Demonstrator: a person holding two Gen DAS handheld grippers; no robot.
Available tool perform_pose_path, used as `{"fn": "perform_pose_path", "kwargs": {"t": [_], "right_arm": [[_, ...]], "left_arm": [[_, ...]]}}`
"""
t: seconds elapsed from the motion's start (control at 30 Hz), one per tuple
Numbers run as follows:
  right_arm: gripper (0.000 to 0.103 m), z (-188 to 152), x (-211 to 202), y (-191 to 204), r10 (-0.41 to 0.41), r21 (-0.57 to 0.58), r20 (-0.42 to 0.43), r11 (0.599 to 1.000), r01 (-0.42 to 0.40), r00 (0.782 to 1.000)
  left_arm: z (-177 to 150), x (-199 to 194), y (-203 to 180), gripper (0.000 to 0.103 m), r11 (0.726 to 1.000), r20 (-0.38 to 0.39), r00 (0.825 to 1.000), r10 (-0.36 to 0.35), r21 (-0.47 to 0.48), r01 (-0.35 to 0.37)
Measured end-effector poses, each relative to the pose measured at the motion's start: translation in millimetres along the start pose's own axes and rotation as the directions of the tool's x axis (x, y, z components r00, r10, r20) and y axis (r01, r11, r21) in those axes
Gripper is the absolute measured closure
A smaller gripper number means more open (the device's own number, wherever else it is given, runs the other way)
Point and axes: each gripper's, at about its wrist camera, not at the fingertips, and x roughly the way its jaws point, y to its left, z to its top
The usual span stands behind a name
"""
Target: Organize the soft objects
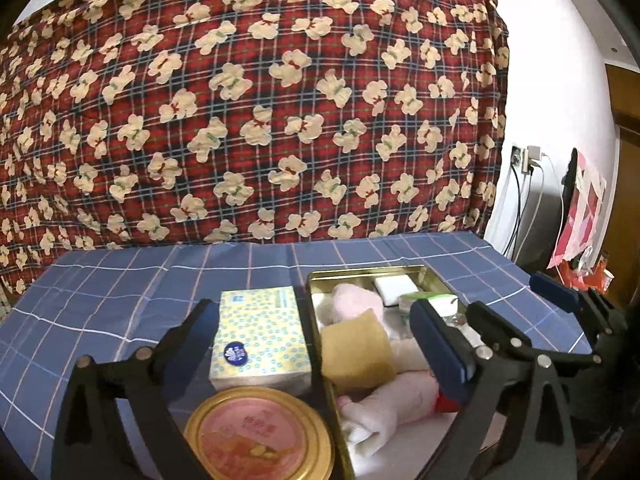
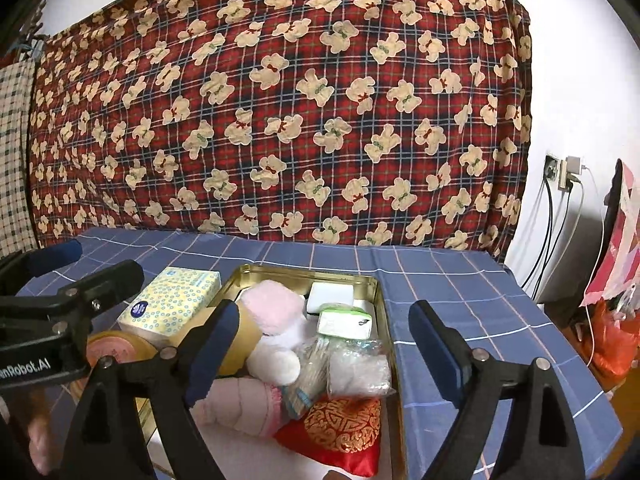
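I have both grippers hanging over the gold tin (image 2: 384, 312) at the lower centre of each view. The left gripper (image 1: 316, 344) has its fingers wide apart with nothing between the pads, and the right gripper (image 2: 320, 344) is spread the same way, empty.

The soft things lie heaped inside the tin: a pink plush toy (image 2: 276, 312), a rolled pink towel (image 2: 240, 404), a yellow sponge (image 1: 356, 352), a red embroidered pouch (image 2: 340, 436) and a clear bag of cotton swabs (image 2: 352, 364). I judge all of them light and squashy. The towel and plush should give under the pads, so I would pinch across their thickest middle. The bag looks slippery, so I would take it low, around the bulk.

The tissue pack (image 1: 260, 336) sits just left of the tin, touching its wall; it is light and crushable, best gripped across its short sides.
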Motion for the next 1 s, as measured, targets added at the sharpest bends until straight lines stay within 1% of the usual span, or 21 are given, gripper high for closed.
{"fn": "perform_pose_path", "kwargs": {"t": [0.23,0.5,0.57,0.63,1.0], "right_arm": [[0.014,-2,-2,0,-0.004,0.013,-0.002,1.0,0.004,1.0],[0.014,-6,-10,1,-0.001,0.013,0.011,1.0,0.001,1.0],[0.014,-7,-11,1,-0.002,0.013,0.015,1.0,0.002,1.0],[0.014,-7,-12,1,-0.001,0.016,0.021,1.0,0.001,1.0],[0.014,-6,-19,3,-0.003,0.015,0.031,1.0,0.002,1.0]], "left_arm": [[-3,-4,8,0.004,1.0,-0.013,1.0,-0.001,-0.025,0.0],[-5,-6,9,0.003,1.0,-0.02,1.0,0.0,-0.03,-0.001],[-6,-7,9,0.003,1.0,-0.019,1.0,0.003,-0.03,-0.004],[-7,-8,10,0.001,0.999,-0.016,1.0,0.002,-0.034,-0.003],[-8,-15,12,0.001,0.999,-0.011,1.0,0.0,-0.039,-0.001]]}}
